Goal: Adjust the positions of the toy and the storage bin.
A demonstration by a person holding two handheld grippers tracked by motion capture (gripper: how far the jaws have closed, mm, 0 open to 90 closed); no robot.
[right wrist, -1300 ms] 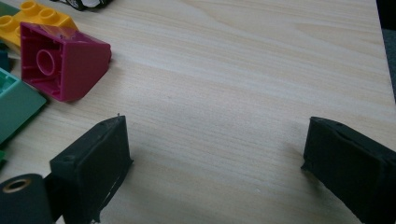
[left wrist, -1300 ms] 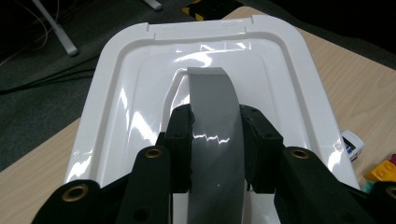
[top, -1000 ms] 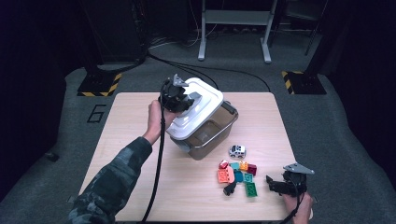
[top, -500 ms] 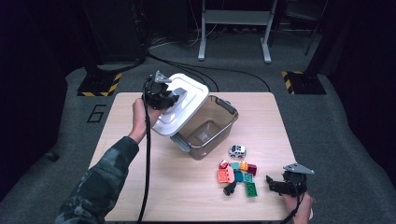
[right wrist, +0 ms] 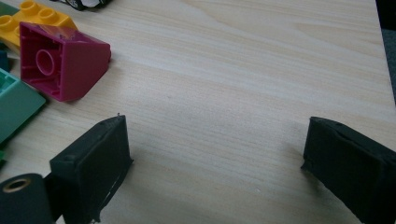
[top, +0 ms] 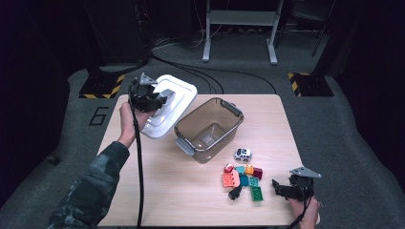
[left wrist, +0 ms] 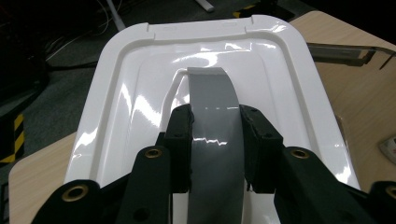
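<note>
Since a second ago, we see the glossy white plastic lid [top: 169, 105] carried off the clear smoky-brown plastic storage bin [top: 208, 128] toward the left; it was sitting on the bin then, and now it hangs tilted over the table's left rear part, its low edge just beside the bin's left rim. Our left gripper [top: 152, 98] has its jaws clamped on the lid's grey arched handle [left wrist: 215, 121], one black pad on each side of it. The bin has not shifted and stands open, with nothing that we can make out inside. Our right gripper [top: 286, 188] has not moved at the front right, jaws spread wide over bare wood with nothing between them.

The lid is a rounded rectangle with a raised rim, a recessed centre and bright reflections across it.

The table is a pale wooden tabletop [top: 267, 119]. In front of the bin lie a small white toy car [top: 242, 153] and a cluster of coloured plastic building bricks [top: 241, 180], a magenta sloped brick [right wrist: 63, 63] nearest the right gripper. Around it lie grey carpet [top: 344, 129], black cables, yellow-black hazard tape [top: 305, 83] and a dark background.
</note>
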